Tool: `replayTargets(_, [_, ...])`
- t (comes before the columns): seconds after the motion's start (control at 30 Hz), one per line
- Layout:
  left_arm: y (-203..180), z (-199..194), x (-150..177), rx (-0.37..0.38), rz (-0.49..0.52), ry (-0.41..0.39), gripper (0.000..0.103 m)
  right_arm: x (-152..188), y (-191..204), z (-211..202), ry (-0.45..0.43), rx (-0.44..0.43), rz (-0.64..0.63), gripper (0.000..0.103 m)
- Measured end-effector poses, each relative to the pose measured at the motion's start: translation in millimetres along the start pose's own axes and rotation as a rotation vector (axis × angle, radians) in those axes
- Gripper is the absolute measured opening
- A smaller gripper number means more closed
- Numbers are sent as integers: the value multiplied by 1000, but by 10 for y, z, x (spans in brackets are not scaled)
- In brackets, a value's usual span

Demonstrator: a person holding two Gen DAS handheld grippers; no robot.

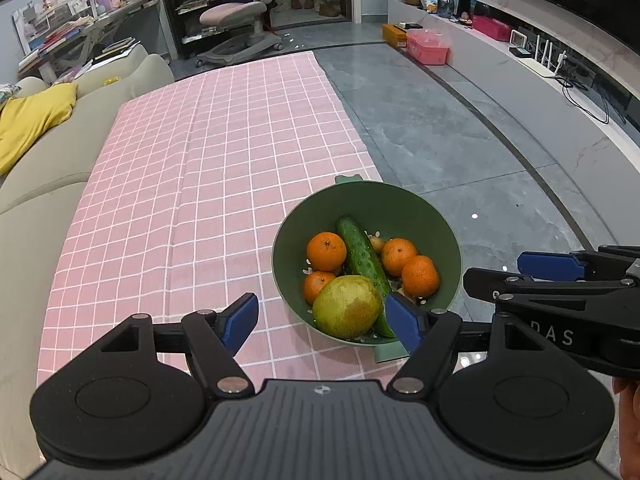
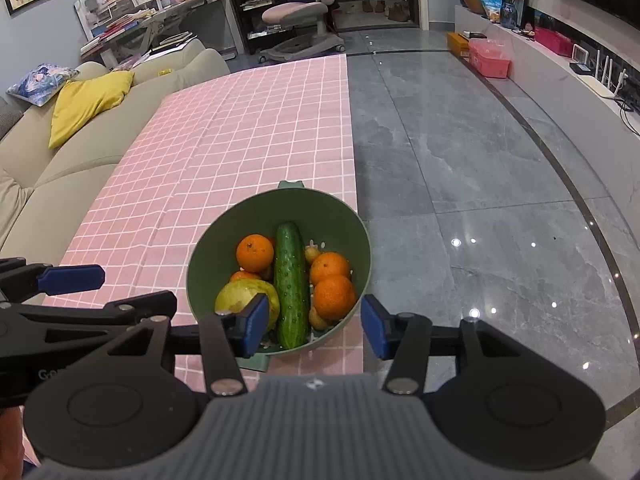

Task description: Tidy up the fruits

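Observation:
A green bowl [image 1: 400,190] stands on the pink checked tablecloth near its right edge. In it lie a yellow-green pear [image 1: 346,306], a cucumber [image 1: 362,260] and several oranges [image 1: 326,250]. My left gripper [image 1: 322,322] hovers open over the bowl's near side, its blue pads either side of the pear and not pressing on it. In the right wrist view the bowl [image 2: 280,196] holds the same cucumber [image 2: 290,280] and pear [image 2: 236,296]. My right gripper [image 2: 315,326] is open above the near rim, with nothing gripped. Each gripper shows at the other view's edge.
The tablecloth [image 1: 200,180] stretches away beyond the bowl. A beige sofa [image 1: 60,184] with a yellow cushion [image 1: 32,120] runs along the table's left side. Grey tiled floor [image 1: 460,140] drops off just right of the bowl. A hand [image 1: 628,432] holds the right gripper.

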State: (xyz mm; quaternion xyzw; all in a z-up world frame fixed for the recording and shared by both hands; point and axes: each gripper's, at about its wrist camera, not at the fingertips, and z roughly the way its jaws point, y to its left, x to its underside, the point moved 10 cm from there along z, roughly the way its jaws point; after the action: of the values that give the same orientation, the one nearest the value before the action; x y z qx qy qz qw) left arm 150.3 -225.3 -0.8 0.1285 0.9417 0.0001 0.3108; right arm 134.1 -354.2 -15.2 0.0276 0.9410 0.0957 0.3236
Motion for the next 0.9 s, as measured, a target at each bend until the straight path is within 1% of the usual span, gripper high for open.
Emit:
replayTargets(0.2, [-23,-29,-14,-11,9,-6,85,-35,-13,-6,-6,-5,7,48])
replayTargets(0.9, [-58,-58,-18,-16,14,-8,85,-20,-26,4,-6,-4,7,48])
